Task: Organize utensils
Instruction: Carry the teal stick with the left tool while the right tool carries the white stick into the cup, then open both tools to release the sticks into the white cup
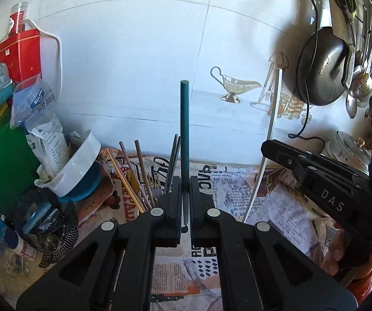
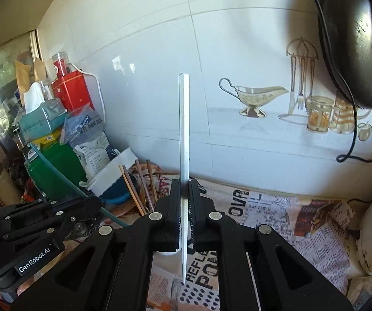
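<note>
My left gripper is shut on a dark teal chopstick that stands upright between its pads. My right gripper is shut on a white chopstick, also upright, with its thin tip hanging below the jaws. Each gripper shows in the other's view: the right gripper with the white chopstick at the right, the left gripper with the teal chopstick at the lower left. Behind them, several brown chopsticks and dark forks lean together on the counter.
A newspaper-print cover lies on the counter against a white tiled wall. Boxes, bags and a white-and-blue bowl crowd the left. A black pan and a black cable hang at the right, beside a rail of metal utensils.
</note>
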